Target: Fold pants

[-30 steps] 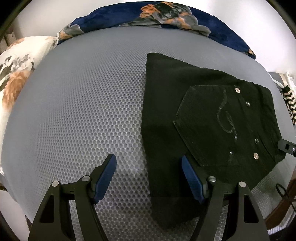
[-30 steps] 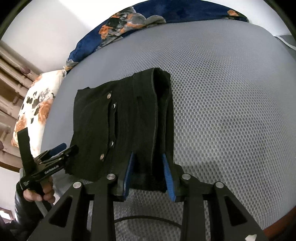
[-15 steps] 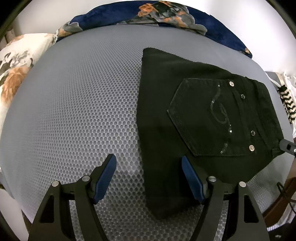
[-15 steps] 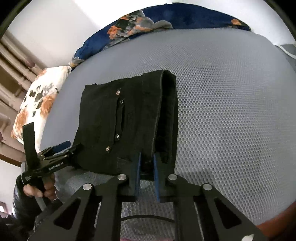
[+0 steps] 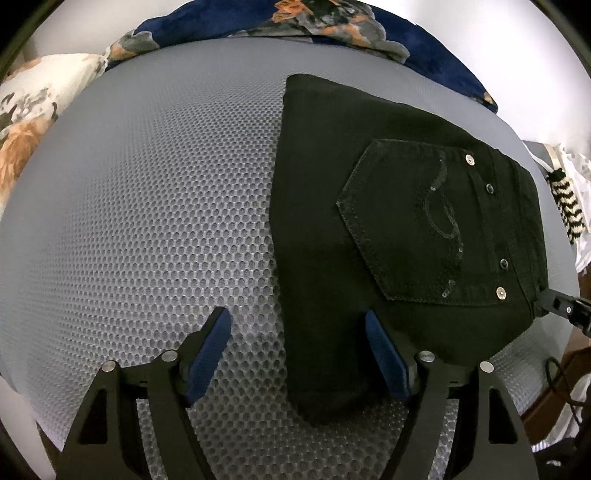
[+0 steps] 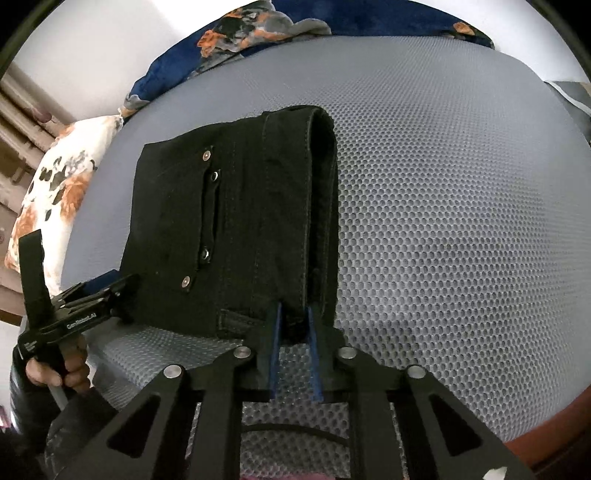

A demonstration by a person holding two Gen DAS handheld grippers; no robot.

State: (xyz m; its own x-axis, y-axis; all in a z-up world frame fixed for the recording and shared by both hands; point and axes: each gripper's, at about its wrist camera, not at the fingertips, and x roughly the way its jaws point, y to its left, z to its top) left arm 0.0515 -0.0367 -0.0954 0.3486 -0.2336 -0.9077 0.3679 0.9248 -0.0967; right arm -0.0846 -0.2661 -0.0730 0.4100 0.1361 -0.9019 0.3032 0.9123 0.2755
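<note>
Black pants point(image 5: 325, 177) lie folded on the grey mesh mattress point(image 5: 147, 206), back pocket point(image 5: 406, 229) facing up. My left gripper point(image 5: 295, 317) hovers over their near left corner, jaws wide and still opening. Nothing is pinched: one pad is over the mattress, the other over the cloth. From the right wrist, the pants point(image 6: 177, 221) show a thick rolled fold on their right side. My right gripper point(image 6: 294, 314) has its pads on the near end of that fold while its jaws are opening. The left gripper point(image 6: 92, 302), held by a hand, sits at the pants' left corner.
A dark blue floral blanket point(image 5: 332, 22) is bunched along the far edge of the mattress. A white floral pillow point(image 5: 33, 96) lies at the far left, and a black-and-white striped item point(image 5: 567, 206) at the right edge. Bare mesh spreads left of the pants.
My right gripper's pads closed in on the rolled fold, then parted slightly. The fold now looks tidier and stands straighter. My left gripper stays wide over the same corner.
</note>
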